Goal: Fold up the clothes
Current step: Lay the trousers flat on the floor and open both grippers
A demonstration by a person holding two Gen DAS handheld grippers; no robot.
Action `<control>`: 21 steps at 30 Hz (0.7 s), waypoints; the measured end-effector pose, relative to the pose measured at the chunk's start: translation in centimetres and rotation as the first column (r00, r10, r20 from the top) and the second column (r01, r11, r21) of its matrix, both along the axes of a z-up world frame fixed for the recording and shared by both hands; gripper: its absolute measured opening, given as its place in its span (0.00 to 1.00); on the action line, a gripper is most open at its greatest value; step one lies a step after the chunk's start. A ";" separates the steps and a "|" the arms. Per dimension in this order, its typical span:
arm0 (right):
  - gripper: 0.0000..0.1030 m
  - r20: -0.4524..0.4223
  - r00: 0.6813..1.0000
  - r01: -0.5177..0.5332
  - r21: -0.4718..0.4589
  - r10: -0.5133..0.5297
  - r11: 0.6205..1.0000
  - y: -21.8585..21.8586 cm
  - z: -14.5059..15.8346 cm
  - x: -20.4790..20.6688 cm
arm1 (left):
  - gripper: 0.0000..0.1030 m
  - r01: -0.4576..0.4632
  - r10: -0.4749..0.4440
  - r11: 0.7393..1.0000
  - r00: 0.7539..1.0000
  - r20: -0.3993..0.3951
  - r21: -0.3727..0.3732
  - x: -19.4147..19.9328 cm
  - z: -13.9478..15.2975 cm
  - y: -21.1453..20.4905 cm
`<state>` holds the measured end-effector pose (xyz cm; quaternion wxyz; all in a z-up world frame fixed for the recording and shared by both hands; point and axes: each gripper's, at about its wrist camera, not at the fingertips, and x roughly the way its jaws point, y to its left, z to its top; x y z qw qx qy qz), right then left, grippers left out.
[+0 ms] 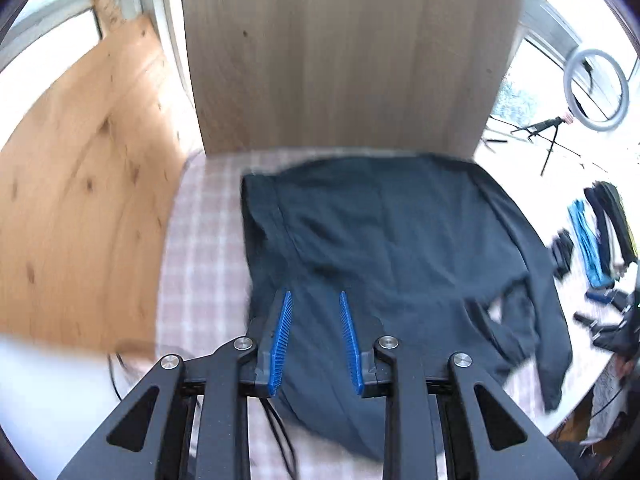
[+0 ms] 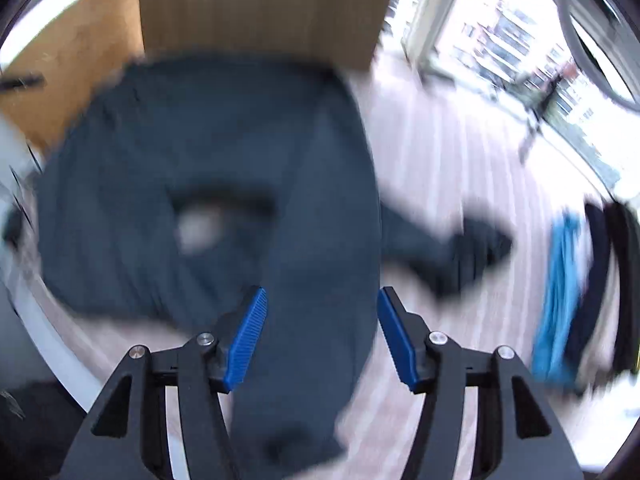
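A dark navy long-sleeved top lies spread on a pink checked cloth, its sleeve trailing to the right. My left gripper hovers over the garment's near left part, open, with nothing between its blue pads. In the blurred right wrist view the same top fills the middle, a sleeve stretching right. My right gripper stands wide open above the garment's right side, holding nothing.
A tall wooden panel rises just behind the garment. A slanted pine board stands at the left. Blue and dark clothes lie at the far right, and a ring light on a tripod stands by the window.
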<state>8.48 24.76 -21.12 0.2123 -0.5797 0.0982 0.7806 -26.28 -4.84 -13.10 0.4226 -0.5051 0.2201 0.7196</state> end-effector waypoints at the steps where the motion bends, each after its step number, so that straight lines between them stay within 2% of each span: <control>1: 0.55 0.012 1.000 0.028 -0.029 -0.027 0.999 -0.7 -1.2 1.5 | 0.23 0.006 -0.006 1.000 1.000 0.005 0.007 1.1 0.0 -0.9; 4: 0.55 0.069 0.994 0.095 -0.087 -0.089 0.992 -1.5 -4.5 4.0 | 0.23 0.014 -0.015 1.000 1.000 0.020 0.016 4.1 -0.2 -3.3; 10: 0.55 0.128 0.992 0.013 -0.061 -0.005 0.998 -2.0 -7.3 3.9 | 0.23 -0.002 0.002 1.000 0.999 0.045 0.004 6.5 -0.4 -4.5; 11: 0.55 0.110 0.994 0.004 -0.077 0.004 0.997 -1.7 -7.4 4.1 | 0.23 0.000 0.000 1.000 0.999 0.039 0.007 6.9 -0.2 -4.6; 12: 0.51 0.088 0.996 -0.005 -0.096 0.014 0.995 -1.3 -7.4 4.3 | 0.23 0.003 -0.003 1.000 1.000 0.029 0.012 7.4 0.1 -4.8; 13: 0.32 0.067 0.998 -0.015 -0.114 0.023 0.993 -1.0 -7.5 4.5 | 0.23 0.004 -0.005 1.000 1.000 0.023 0.014 7.8 0.3 -4.9; 15: 0.05 0.021 1.000 0.001 -0.159 0.002 0.987 0.3 -7.1 5.3 | 0.23 0.006 -0.007 1.000 1.000 0.012 0.017 8.3 0.5 -5.2; 18: 0.05 -0.031 0.998 0.041 -0.196 -0.048 0.980 2.5 -6.1 7.0 | 0.23 0.000 0.000 1.000 1.000 0.005 0.021 9.0 0.7 -5.6; 20: 0.10 -0.059 0.994 0.072 -0.210 -0.087 0.975 4.1 -5.2 8.4 | 0.23 -0.007 0.007 1.000 1.000 0.006 0.026 9.4 0.6 -5.9; 21: 0.19 -0.063 0.992 0.097 -0.212 -0.113 0.973 4.8 -4.9 9.0 | 0.23 -0.013 0.013 1.000 1.000 0.007 0.024 9.5 0.5 -6.0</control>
